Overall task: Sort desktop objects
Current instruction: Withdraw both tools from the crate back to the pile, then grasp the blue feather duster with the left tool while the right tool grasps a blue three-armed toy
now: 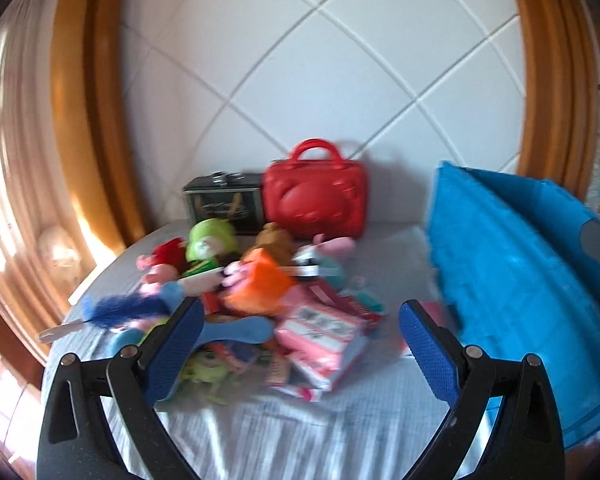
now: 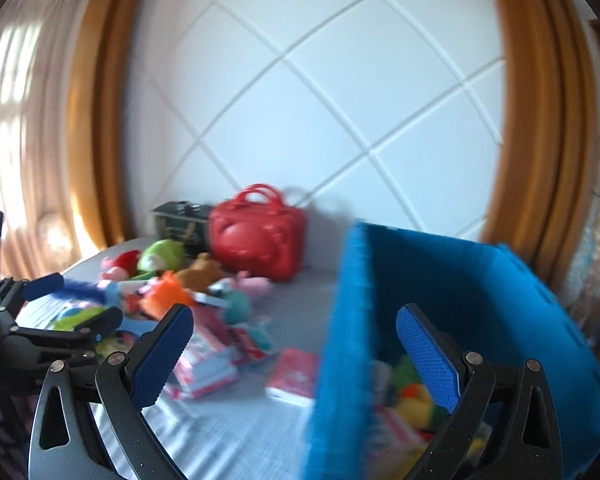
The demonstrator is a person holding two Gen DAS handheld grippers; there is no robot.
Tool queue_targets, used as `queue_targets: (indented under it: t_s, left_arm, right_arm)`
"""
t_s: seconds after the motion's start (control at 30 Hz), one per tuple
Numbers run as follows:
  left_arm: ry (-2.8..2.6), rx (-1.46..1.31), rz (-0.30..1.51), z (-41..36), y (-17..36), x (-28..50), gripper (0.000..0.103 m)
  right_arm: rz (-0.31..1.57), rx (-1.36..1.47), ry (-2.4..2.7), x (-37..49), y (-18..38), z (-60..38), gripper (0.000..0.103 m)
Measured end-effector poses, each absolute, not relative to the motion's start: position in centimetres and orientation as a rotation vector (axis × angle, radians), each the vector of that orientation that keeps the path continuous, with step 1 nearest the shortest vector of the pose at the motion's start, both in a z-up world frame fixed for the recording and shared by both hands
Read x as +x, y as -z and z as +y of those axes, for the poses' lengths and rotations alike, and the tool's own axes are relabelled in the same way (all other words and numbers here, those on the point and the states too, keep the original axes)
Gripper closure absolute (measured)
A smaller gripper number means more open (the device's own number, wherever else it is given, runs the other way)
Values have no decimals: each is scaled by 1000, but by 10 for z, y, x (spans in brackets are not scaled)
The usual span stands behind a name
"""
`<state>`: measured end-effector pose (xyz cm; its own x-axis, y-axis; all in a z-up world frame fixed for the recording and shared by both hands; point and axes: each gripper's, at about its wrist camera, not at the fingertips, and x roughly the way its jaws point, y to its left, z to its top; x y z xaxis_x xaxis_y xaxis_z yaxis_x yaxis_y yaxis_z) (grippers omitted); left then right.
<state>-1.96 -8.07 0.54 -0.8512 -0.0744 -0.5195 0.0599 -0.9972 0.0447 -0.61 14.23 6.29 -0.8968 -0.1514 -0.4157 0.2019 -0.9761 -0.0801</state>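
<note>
A pile of plush toys (image 1: pixel 256 276) and pink packets (image 1: pixel 324 340) lies on the grey-covered table (image 1: pixel 300 420); it also shows in the right wrist view (image 2: pixel 188 292). A blue fabric bin (image 1: pixel 520 280) stands at the right, with several toys inside (image 2: pixel 412 396). My left gripper (image 1: pixel 300 344) is open and empty, just in front of the pile. My right gripper (image 2: pixel 296 340) is open and empty, straddling the bin's near left wall (image 2: pixel 344 340). The left gripper also shows at the left of the right wrist view (image 2: pixel 72 304).
A red handbag (image 1: pixel 316 196) and a dark tin box (image 1: pixel 220 200) stand at the back against the white padded wall. A red booklet (image 2: pixel 296 376) lies on the table beside the bin. Curtains hang at the left. Both views are blurred.
</note>
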Motion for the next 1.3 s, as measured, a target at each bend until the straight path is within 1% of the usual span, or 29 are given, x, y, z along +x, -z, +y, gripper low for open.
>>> queue_targets:
  t_s: [0.23,0.4,0.53,0.63,0.83,0.93,0.97,1.03,1.1,1.13,1.2,1.27,1.3]
  left_arm:
    - [2831,934,-8,-186,37,-38,4]
    - [2747,1033,-34,-244,71,-61,4]
    - [2689,1138,-48,-275,97,-88,4]
    - [2714,1152,-94,-282,96,-104,4]
    - [2761,1094,-126,-315,61,-135,4]
    - [2723,1196,-133,-340,73,-165,4]
    - [2694,1283,-109,-352,87,-178,4]
    - [2674,1382,-69,-366,110,-189,12]
    - [2636,1490,-28,-378,138,-193,28]
    - [2626,1518,-7,-382,150,-191,33]
    - [2613,1537,33,-388,168,-183,53]
    - [2617,1510,77,-397,175,-172,65]
    - [2623,1495,119,-404,177,-165,68]
  right_arm:
    - [203,797,2751,-55,-21,44,0]
    - [221,974,2692,-90,20,1,0]
    - [208,1111,2642,-109,55,-21,0]
    - [207,1169,2628,-120,71,-34,0]
    - [218,1199,2576,-134,83,-70,0]
    - [208,1215,2545,-144,90,-93,0]
    - [197,1224,2532,-147,93,-100,0]
    - [172,1243,2502,-153,99,-112,0]
    - [159,1273,2476,-160,107,-123,0]
    - [159,1289,2464,-164,112,-130,0]
    - [158,1315,2442,-170,123,-142,0]
    - [125,1355,2397,-177,136,-157,0]
    - [107,1372,2377,-180,140,-162,0]
